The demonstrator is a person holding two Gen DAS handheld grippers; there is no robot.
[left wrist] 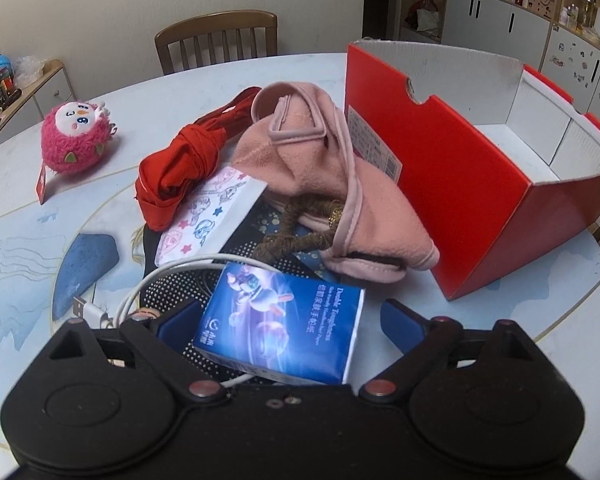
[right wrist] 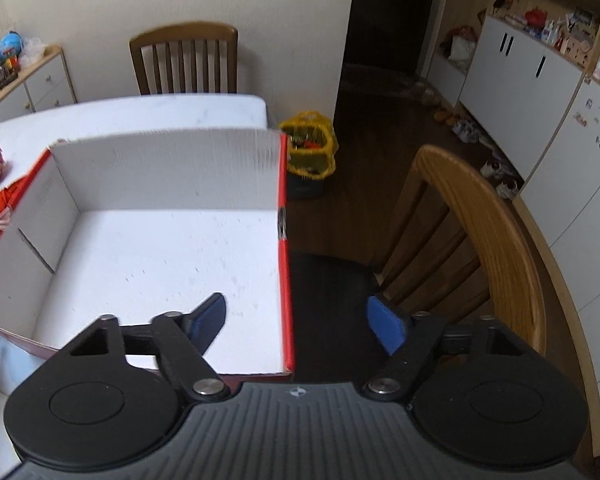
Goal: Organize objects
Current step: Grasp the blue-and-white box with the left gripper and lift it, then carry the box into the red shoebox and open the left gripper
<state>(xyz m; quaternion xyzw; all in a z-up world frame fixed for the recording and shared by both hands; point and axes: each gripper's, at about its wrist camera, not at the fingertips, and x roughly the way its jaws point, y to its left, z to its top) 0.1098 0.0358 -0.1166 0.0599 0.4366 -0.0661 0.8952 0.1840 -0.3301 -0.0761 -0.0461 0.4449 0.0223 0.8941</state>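
Tissue pack (left wrist: 280,330) between left tongs (left wrist: 288,320)

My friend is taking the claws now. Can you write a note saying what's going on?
Left claw: open around the blue tissue pack, not gripping yet.
Right claw: open, holding nothing, straddling the red box's side wall.
Nothing packed so far; the box looks empty.
Left on the table: tissue pack, pink cloth, red cloth, patterned pack, white cable, pink plush.

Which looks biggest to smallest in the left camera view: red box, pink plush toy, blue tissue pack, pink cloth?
1. red box
2. pink cloth
3. blue tissue pack, though nearness to the camera enlarges it
4. pink plush toy, farther away, so its true rank is unsure
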